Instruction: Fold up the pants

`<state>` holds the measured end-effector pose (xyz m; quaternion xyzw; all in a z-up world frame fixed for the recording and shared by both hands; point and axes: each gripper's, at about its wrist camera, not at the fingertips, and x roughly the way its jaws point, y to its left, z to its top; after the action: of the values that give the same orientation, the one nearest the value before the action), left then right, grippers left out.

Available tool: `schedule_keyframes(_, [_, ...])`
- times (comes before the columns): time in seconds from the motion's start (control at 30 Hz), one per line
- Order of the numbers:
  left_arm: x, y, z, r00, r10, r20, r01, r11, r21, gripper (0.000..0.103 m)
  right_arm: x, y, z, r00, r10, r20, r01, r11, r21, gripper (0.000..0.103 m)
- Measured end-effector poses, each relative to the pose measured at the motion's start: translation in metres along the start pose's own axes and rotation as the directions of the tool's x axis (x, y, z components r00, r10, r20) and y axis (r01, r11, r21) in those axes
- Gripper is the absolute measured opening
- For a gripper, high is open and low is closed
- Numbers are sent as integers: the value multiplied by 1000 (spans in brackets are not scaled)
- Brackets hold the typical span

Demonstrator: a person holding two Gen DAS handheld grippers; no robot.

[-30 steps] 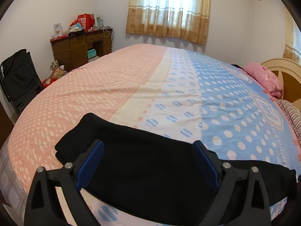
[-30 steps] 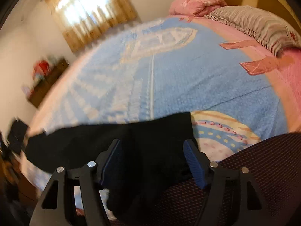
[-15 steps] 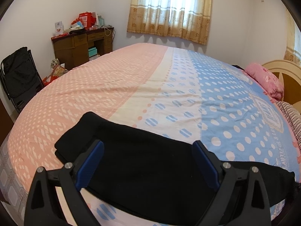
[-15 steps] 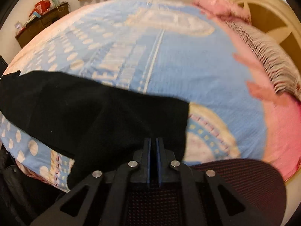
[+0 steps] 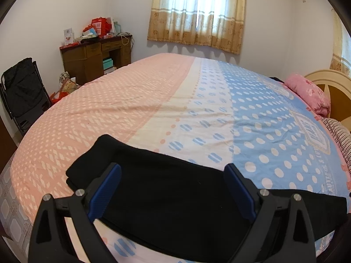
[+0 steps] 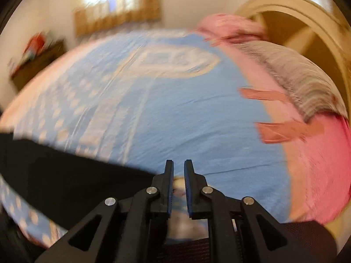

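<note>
The right gripper [image 6: 178,175] has its jaws nearly together, with only a slim gap in which bedsheet shows and no cloth; they have just been opening a little after snapping closed. It hangs over the blue part of the bedspread [image 6: 175,118], with the edge of the black pants [image 6: 65,179] just beside its left finger, not between the pads. Its view is smeared by blur.

The left gripper [image 5: 173,184] stands wide, its blue pads [image 5: 105,190] spread above the pants [image 5: 166,197] and gripping nothing. The pants lie flat in a long dark band along the near edge of the bedspread [image 5: 153,100], crossing from its pink side to its blue side. Beyond the bedspread's far end hangs a curtained window [image 5: 197,15]; off its far left corner stands a cluttered wooden desk [image 5: 94,57], and at its right end rest a pink pillow [image 5: 309,94] and the headboard [image 5: 337,92].
</note>
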<state>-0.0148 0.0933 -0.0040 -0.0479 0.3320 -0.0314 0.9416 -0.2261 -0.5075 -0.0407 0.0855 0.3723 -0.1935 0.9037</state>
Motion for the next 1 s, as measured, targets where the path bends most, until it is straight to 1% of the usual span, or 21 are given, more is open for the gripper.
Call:
schedule_keyframes(0.07, [0, 0, 0, 1000, 0, 0, 0, 1000, 3, 97, -16, -16, -3, 999, 27, 35, -30, 994, 109, 12])
schedule_keyframes(0.1, [0, 0, 0, 1000, -1, 0, 1, 1000, 2, 97, -23, -17, -5, 999, 27, 44, -33, 991, 128, 12])
schedule_keyframes(0.13, [1, 0, 0, 1000, -3, -2, 3, 1000, 2, 97, -31, -14, -8, 998, 34, 46, -40, 992, 122, 12])
schedule_keyframes(0.23, [6, -1, -2, 1000, -12, -16, 12, 1000, 7, 97, -52, 16, -24, 989, 146, 38, -148, 987, 56, 12])
schedule_keyframes(0.3, [9, -5, -4, 999, -24, -28, 25, 1000, 15, 97, -58, 40, -35, 982, 188, 17, -188, 982, 17, 12])
schedule_keyframes(0.33, [9, -5, -4, 999, -29, -30, 30, 999, 21, 97, -57, 46, -39, 981, 192, -3, -192, 981, 8, 12])
schedule_keyframes(0.4, [8, -8, -5, 999, -36, -29, 37, 999, 32, 97, -44, 58, -49, 979, 192, -68, -193, 981, -9, 12])
schedule_keyframes(0.47, [3, -7, -6, 999, -36, -18, 37, 998, 47, 97, -28, 67, -59, 980, 142, -138, -148, 988, -40, 12])
schedule_keyframes(0.53, [-1, -3, -5, 1000, -13, 1, 13, 998, 68, 97, -13, 67, -64, 973, 119, -197, -128, 991, -33, 12])
schedule_keyframes(0.6, [-4, 6, -2, 1000, 15, 12, -16, 997, 79, 97, -4, 65, -66, 967, 99, -234, -108, 994, -25, 12])
schedule_keyframes(0.67, [-9, 22, 3, 997, 67, 32, -70, 993, 95, 97, -10, 65, -62, 973, 71, -222, -76, 997, -16, 12])
schedule_keyframes(0.7, [-13, 31, 5, 993, 106, 51, -111, 989, 101, 97, -18, 65, -56, 980, 66, -188, -65, 998, 12, 12])
schedule_keyframes(0.73, [-15, 39, 6, 988, 137, 66, -143, 984, 102, 97, -29, 65, -50, 986, 100, -132, -93, 994, 62, 12])
schedule_keyframes(0.77, [-19, 49, 7, 981, 178, 82, -186, 977, 100, 97, -41, 66, -42, 985, 156, -68, -147, 982, 120, 12])
schedule_keyframes(0.8, [-22, 64, 7, 970, 223, 92, -232, 968, 93, 97, -53, 71, -34, 978, 211, 3, -208, 963, 171, 12])
schedule_keyframes(0.83, [-23, 73, 6, 965, 245, 93, -253, 964, 84, 97, -62, 82, -27, 964, 260, 60, -267, 944, 192, 13])
schedule_keyframes(0.87, [-24, 81, 5, 962, 259, 91, -266, 961, 71, 98, -68, 101, -20, 937, 332, 106, -346, 920, 184, 13])
schedule_keyframes(0.9, [-24, 92, 2, 960, 266, 81, -271, 962, 46, 98, -70, 121, -15, 913, 390, 124, -406, 900, 159, 19])
schedule_keyframes(0.93, [-22, 97, -1, 962, 263, 70, -265, 964, 31, 98, -68, 146, -10, 888, 443, 121, -456, 881, 122, 25])
schedule_keyframes(0.97, [-20, 103, -6, 966, 254, 52, -255, 967, 14, 98, -63, 180, -7, 867, 490, 91, -496, 866, 66, 36])
schedule_keyframes(1.0, [-17, 105, -9, 969, 245, 37, -246, 969, 9, 98, -57, 210, -7, 858, 510, 54, -511, 859, 13, 37])
